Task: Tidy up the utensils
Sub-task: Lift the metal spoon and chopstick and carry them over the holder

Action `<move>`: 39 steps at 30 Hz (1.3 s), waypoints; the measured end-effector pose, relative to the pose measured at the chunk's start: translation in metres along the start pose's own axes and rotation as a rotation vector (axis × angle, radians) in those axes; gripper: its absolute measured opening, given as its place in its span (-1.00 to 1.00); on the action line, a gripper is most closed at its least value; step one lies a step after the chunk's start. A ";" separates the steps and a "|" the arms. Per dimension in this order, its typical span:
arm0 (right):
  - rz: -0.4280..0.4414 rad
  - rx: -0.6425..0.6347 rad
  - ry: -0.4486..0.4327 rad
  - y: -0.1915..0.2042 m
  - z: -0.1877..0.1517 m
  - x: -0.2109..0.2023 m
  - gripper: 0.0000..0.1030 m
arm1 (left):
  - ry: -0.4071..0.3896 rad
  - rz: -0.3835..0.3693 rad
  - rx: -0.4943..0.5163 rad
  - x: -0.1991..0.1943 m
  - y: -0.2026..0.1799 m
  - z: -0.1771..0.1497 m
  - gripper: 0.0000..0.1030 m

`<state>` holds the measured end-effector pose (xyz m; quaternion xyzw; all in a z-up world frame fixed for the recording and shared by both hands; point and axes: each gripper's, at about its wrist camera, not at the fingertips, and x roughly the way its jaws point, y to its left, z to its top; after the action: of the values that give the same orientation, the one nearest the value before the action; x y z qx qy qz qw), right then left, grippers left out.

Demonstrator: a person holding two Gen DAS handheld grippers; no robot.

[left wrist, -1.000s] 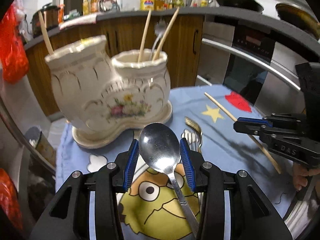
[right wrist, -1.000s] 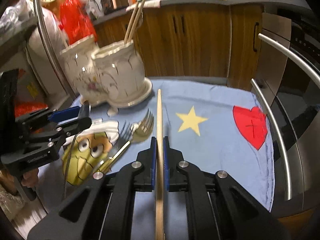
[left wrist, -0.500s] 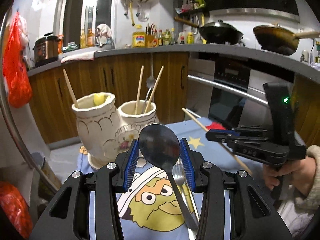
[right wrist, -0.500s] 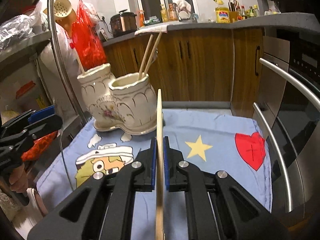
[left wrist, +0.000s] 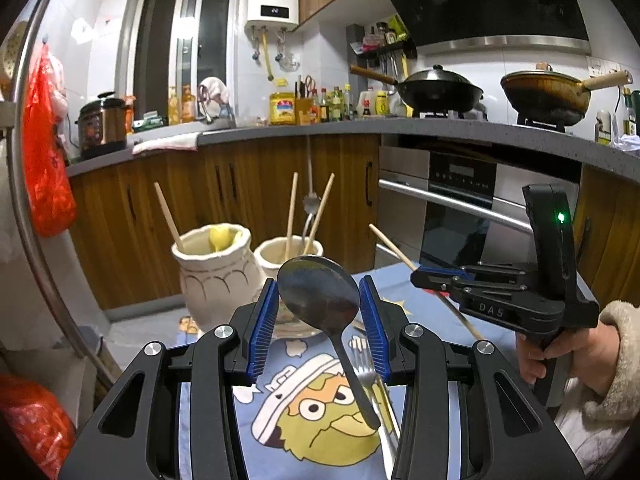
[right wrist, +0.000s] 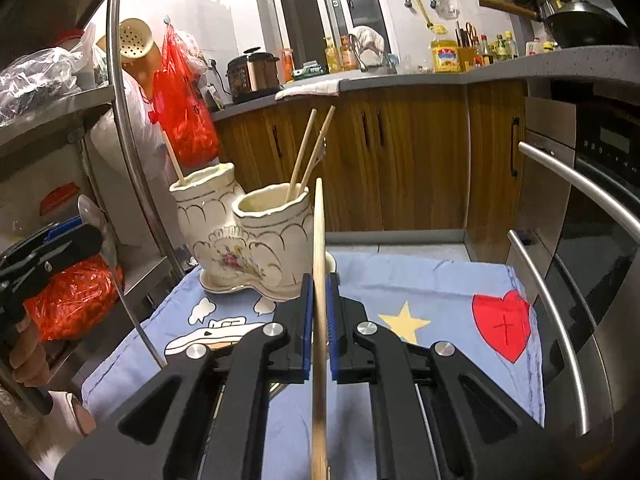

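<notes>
Where lettering shows, "DAS" on right tool point(left wrist: 424, 278)

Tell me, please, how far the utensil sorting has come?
Partly done. The holder already has chopsticks standing in it. In hand: the left claw grips a spoon, and the right claw grips a chopstick. Left: a fork lies on the cloth.

The left gripper point(left wrist: 319, 308) grips a metal spoon point(left wrist: 320, 300), bowl up, above the cartoon cloth point(left wrist: 316, 408); the right gripper point(left wrist: 416, 278) clamps a chopstick point(left wrist: 390, 245) beside the cream ceramic holder point(left wrist: 218, 272)
</notes>
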<state>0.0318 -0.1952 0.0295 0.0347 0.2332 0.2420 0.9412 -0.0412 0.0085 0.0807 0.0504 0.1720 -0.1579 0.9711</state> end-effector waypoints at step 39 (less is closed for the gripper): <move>0.134 0.114 -0.299 0.042 0.150 0.105 -0.88 | -0.130 0.177 0.021 0.013 0.103 0.151 -0.17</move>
<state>0.1632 -0.1015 0.1255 0.1392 0.1012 0.2825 0.9437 0.0519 0.0787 0.2218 0.0653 0.1017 -0.0760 0.9898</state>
